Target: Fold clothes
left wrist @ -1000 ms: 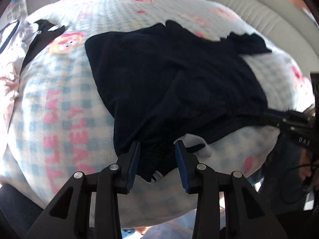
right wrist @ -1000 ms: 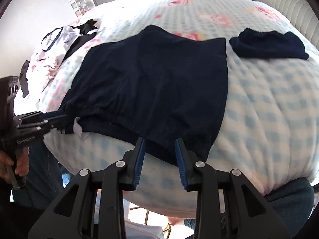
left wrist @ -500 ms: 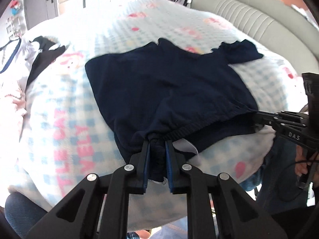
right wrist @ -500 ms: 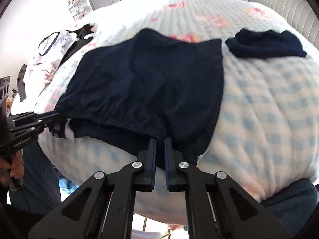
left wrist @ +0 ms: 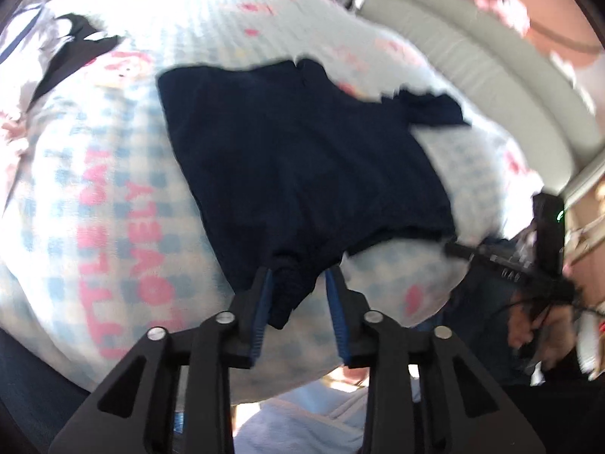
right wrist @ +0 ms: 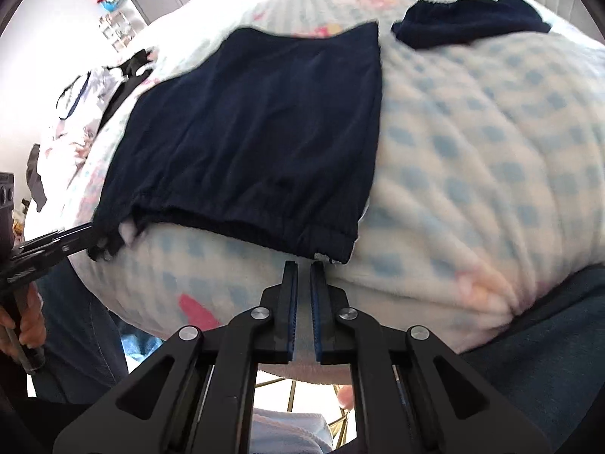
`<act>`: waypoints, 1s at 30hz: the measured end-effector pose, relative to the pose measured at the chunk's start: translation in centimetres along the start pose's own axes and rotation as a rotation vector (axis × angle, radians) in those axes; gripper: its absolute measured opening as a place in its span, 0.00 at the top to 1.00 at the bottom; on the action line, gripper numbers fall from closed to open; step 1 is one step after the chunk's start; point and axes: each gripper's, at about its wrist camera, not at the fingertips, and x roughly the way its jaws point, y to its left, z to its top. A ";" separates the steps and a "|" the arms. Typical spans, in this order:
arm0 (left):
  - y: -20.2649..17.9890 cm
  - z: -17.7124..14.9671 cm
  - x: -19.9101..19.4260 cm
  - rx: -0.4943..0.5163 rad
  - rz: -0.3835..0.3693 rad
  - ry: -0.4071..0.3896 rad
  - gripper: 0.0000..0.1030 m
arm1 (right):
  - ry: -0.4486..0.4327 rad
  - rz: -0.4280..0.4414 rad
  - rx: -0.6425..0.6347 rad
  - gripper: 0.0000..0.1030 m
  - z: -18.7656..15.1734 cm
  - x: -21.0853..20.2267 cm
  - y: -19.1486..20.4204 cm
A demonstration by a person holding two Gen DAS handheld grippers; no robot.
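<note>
Navy shorts (left wrist: 302, 159) lie flat on the blue-checked blanket (left wrist: 113, 189), waistband toward me. My left gripper (left wrist: 298, 276) is at the waistband's left corner. Its jaws are opening, and the bunched corner hangs between them against the left pad, free of the right one. In the right wrist view the shorts (right wrist: 257, 132) fill the middle. My right gripper (right wrist: 304, 265) is shut, its tips just under the waistband's right corner, with only blanket showing in the slit between its pads. The left gripper (right wrist: 75, 234) appears at that view's left edge.
A second navy garment (right wrist: 469, 26) lies folded at the far right of the blanket (right wrist: 491, 151). A heap of white and black clothes (right wrist: 87, 90) sits at the far left. A padded grey headboard (left wrist: 491, 68) runs along the right. A person's hand (right wrist: 22, 325) holds the left gripper.
The left gripper, shut on the waistband corner half a second ago, now has its jaws apart. The right gripper closed at the waistband and now sits just below its edge.
</note>
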 end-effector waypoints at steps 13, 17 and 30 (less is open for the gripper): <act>4.6 -1.1 3.6 -0.301 -0.006 0.128 0.68 | -0.008 0.034 0.177 0.67 2.8 -0.1 -3.7; 3.6 -1.8 2.8 -0.193 0.113 0.149 0.68 | 0.044 -0.024 0.122 0.70 2.2 0.7 -3.4; 2.7 -1.1 3.1 -0.227 -0.029 0.128 0.81 | 0.014 0.068 0.199 0.79 2.1 1.7 -2.1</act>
